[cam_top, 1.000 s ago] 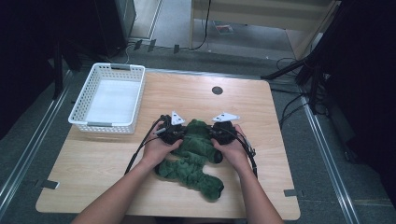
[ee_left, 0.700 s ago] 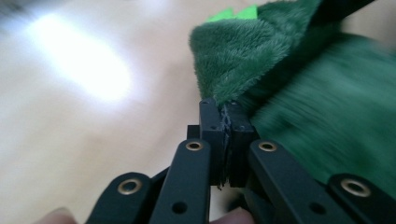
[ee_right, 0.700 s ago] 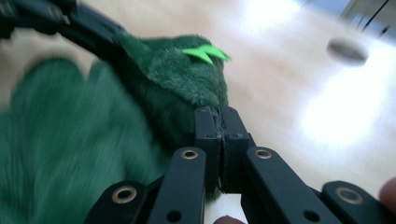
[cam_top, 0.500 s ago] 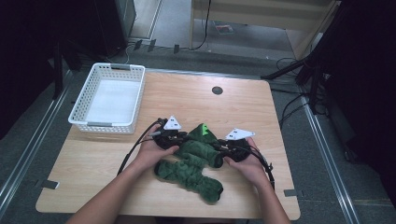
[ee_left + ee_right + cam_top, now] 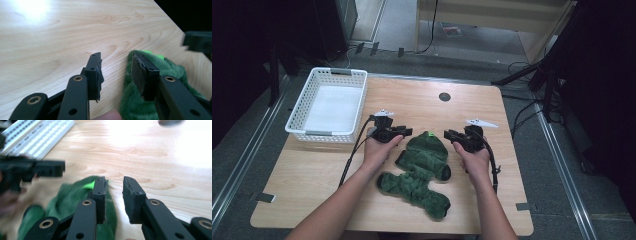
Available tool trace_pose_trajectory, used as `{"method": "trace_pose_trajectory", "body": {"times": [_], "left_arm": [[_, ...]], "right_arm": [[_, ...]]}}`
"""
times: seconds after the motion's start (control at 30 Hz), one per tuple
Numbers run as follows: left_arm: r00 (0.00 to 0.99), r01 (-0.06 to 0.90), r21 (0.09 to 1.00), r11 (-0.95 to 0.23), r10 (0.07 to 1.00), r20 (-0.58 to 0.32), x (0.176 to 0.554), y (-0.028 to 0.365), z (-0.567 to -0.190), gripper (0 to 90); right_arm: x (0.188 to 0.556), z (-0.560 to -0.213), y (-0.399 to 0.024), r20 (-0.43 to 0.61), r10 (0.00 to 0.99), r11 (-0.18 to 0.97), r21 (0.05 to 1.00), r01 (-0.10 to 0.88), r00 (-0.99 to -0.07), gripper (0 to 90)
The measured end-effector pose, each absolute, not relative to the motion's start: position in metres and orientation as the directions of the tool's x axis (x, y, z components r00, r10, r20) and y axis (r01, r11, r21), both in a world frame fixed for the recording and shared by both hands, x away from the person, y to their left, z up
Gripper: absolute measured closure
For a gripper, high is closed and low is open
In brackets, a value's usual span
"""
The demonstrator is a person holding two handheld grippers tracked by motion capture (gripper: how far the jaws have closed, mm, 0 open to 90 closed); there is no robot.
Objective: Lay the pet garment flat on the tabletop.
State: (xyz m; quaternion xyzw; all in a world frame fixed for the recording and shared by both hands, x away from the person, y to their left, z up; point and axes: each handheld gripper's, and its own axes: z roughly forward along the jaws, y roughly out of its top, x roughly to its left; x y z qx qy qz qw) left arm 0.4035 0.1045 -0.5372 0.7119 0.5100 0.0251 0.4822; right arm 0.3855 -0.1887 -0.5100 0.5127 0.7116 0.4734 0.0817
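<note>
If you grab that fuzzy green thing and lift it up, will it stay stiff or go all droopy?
Probably droopy. The green plush garment lies rumpled in soft folds on the table, so its loose ends would likely dangle. It looks light and fluffy, so a push would probably bunch it up, not roll it. Its fuzz should grip well, not slip.

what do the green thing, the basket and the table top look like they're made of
Green garment: looks like plush or fleece fabric, matte, with a fuzzy pile along its edge in the left gripper view. White basket: probably moulded plastic, smooth, with slotted lattice walls. Table: light wood or wood-look laminate, semi-gloss; grain lines and bright glare show in the gripper views, so which one is unclear.
</note>
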Motion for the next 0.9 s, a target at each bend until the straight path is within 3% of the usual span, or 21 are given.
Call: {"method": "trace_pose_trajectory", "body": {"times": [0.13,0.17,0.37,0.43,0.7,0.73,0.77,0.8,0.9], "left_arm": [[0.484,0.721,0.691,-0.060,0.758,-0.438,0.402,0.094,-0.538,59.5],[0.512,0.714,0.690,-0.115,0.758,-0.404,0.399,0.091,-0.538,59.1],[0.555,0.714,0.677,-0.180,0.735,-0.390,0.390,0.085,-0.538,57.1],[0.586,0.697,0.668,-0.260,0.744,-0.322,0.384,0.076,-0.538,51.8],[0.566,0.692,0.665,-0.283,0.784,-0.255,0.380,0.069,-0.537,50.5],[0.579,0.678,0.668,-0.305,0.782,-0.231,0.378,0.067,-0.537,54.3],[0.579,0.678,0.668,-0.305,0.782,-0.231,0.378,0.067,-0.537,65.4],[0.596,0.668,0.673,-0.318,0.770,-0.227,0.375,0.065,-0.539,65.4],[0.625,0.637,0.686,-0.353,0.757,-0.191,0.372,0.063,-0.540,87.9]], "right_arm": [[0.393,-0.521,-0.173,0.347,0.833,0.053,0.725,0.687,-0.431,69.9],[0.390,-0.526,-0.166,0.316,0.837,0.103,0.712,0.695,-0.447,69.2],[0.378,-0.532,-0.165,0.277,0.842,0.162,0.689,0.706,-0.463,67.9],[0.370,-0.534,-0.166,0.257,0.848,0.183,0.678,0.712,-0.463,65.0],[0.362,-0.537,-0.165,0.202,0.873,0.202,0.679,0.706,-0.444,61.8],[0.361,-0.537,-0.164,0.192,0.876,0.205,0.682,0.703,-0.441,67.7],[0.361,-0.537,-0.164,0.192,0.876,0.205,0.682,0.703,-0.441,67.7],[0.360,-0.538,-0.162,0.187,0.876,0.206,0.688,0.696,-0.445,71.1],[0.358,-0.540,-0.158,0.186,0.869,0.214,0.693,0.688,-0.458,86.4]]}}
